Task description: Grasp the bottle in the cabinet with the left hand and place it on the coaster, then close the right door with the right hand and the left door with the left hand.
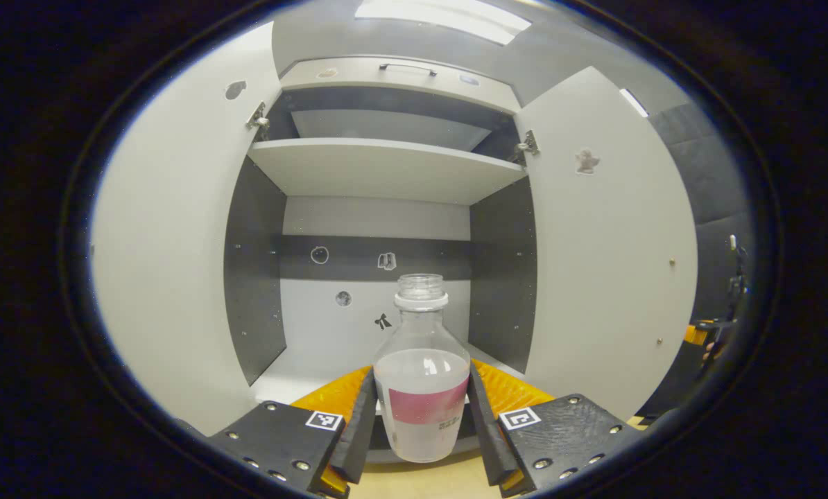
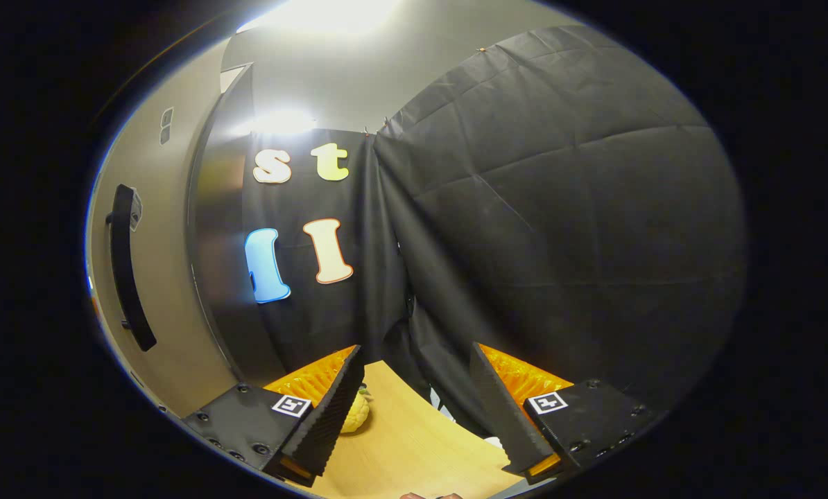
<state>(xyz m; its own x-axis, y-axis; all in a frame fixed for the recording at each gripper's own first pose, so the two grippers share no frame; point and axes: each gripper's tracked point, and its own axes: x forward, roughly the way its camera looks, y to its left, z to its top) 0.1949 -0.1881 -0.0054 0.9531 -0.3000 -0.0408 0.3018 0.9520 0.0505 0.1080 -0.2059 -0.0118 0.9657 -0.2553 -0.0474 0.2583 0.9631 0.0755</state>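
A clear bottle (image 1: 421, 388) with a pink label band, no cap and some clear liquid stands upright between the fingers of my left gripper (image 1: 421, 373). Both fingers press on its sides, so the gripper is shut on it. The bottle is at the front of the open cabinet (image 1: 379, 222), its base near the lower shelf's front edge above a wooden surface. The left door (image 1: 171, 256) and right door (image 1: 608, 256) both stand wide open. My right gripper (image 2: 416, 350) is open with nothing between its fingers, held over the wooden table (image 2: 414, 443) and facing the black cloth wall.
An upper shelf (image 1: 386, 166) crosses the cabinet above the bottle. In the right gripper view a pale door with a black handle (image 2: 126, 270) stands at the left. A small yellow object (image 2: 356, 413) lies on the table by the right gripper's left finger.
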